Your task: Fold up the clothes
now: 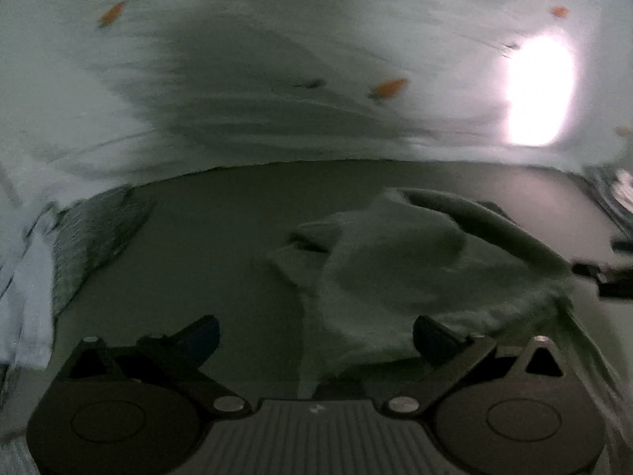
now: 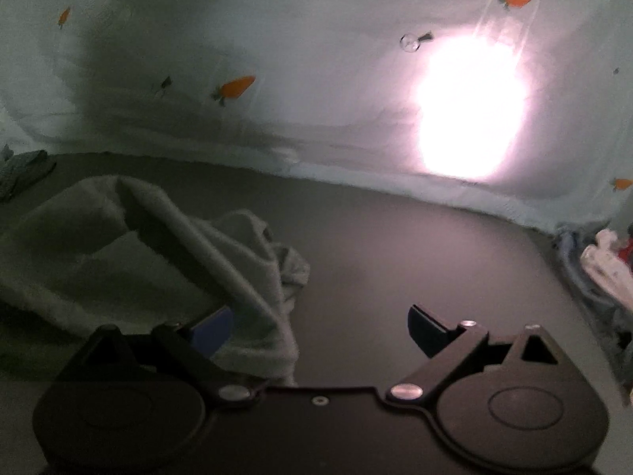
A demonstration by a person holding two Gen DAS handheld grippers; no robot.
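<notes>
Left wrist view: the left gripper point(image 1: 316, 336) has its jaws spread wide and grips nothing. A pale, fuzzy cloth point(image 1: 395, 269) lies crumpled on the dark table point(image 1: 221, 237), just ahead of the fingers and between them, its near edge trailing down towards the gap and past the right finger point(image 1: 435, 336). It is bunched into a soft hump with a dark fold along its far right side. Its long axis runs roughly from near the fingers away to the far right. Beyond it hangs a light sheet point(image 1: 237, 59) printed with small orange carrots, lit by a bright glare on the right.

Right wrist view: the right gripper point(image 2: 320, 328) is also open wide, clasping nothing. The cloth point(image 2: 138, 245) sits ahead and to the left of the fingers, heaped, with a deep fold in the middle; one end drapes down past the left finger point(image 2: 213, 330). Whether it touches that finger I cannot tell. The right finger point(image 2: 427, 328) stands over bare table point(image 2: 395, 261). A pile of other clothes point(image 2: 601, 265) lies far right.
</notes>
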